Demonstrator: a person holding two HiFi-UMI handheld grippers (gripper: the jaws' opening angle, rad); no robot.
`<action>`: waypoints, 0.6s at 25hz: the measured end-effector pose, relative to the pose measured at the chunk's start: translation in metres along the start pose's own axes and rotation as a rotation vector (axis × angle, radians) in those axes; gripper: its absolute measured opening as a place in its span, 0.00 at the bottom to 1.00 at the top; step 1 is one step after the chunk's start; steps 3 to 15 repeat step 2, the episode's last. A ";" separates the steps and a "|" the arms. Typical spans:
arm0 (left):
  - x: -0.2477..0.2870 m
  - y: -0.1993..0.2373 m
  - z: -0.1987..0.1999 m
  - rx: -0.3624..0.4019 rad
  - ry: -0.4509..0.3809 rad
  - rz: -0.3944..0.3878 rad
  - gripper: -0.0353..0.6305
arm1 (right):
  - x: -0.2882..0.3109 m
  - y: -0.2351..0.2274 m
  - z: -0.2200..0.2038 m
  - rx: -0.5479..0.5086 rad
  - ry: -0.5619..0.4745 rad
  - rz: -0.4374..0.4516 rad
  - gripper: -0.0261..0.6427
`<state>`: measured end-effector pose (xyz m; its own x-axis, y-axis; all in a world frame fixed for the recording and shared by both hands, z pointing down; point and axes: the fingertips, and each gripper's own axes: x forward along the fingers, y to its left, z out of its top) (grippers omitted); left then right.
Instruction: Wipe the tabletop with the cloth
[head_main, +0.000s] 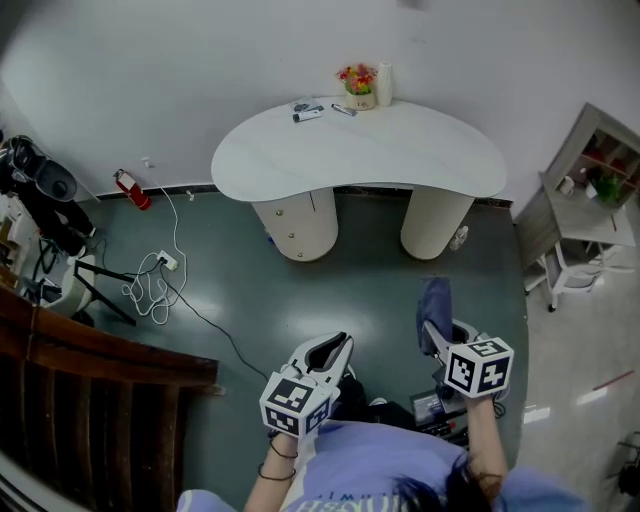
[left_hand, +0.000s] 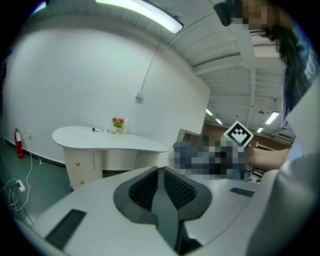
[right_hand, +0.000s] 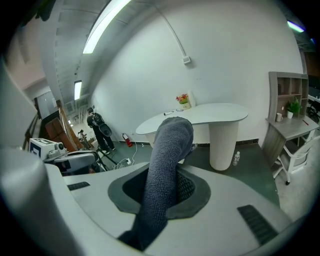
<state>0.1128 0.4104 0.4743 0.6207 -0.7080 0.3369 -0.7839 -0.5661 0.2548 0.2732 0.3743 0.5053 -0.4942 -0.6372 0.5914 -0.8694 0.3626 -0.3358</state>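
A white kidney-shaped table (head_main: 360, 150) stands against the far wall, well ahead of me; it also shows in the left gripper view as the table (left_hand: 85, 137) and in the right gripper view as the table (right_hand: 210, 114). My right gripper (head_main: 432, 335) is shut on a grey-blue cloth (head_main: 435, 300), which stands up between its jaws as the cloth (right_hand: 167, 170). My left gripper (head_main: 335, 350) is shut with nothing in it, its pads (left_hand: 150, 187) pressed together. Both grippers hang low over the green floor, far short of the table.
On the table's back edge sit a flower pot (head_main: 358, 85), a white bottle (head_main: 384, 84) and small items (head_main: 308, 112). A white shelf unit (head_main: 590, 200) stands at right. Cables and a power strip (head_main: 160, 275) lie at left, beside a fire extinguisher (head_main: 132, 188) and wooden railing (head_main: 90, 400).
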 end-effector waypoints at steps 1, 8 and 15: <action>0.001 -0.004 0.000 0.002 0.000 -0.001 0.10 | -0.003 -0.003 -0.003 0.003 0.003 -0.001 0.15; 0.002 -0.008 -0.001 0.004 0.000 -0.003 0.10 | -0.007 -0.006 -0.006 0.007 0.006 -0.002 0.15; 0.002 -0.008 -0.001 0.004 0.000 -0.003 0.10 | -0.007 -0.006 -0.006 0.007 0.006 -0.002 0.15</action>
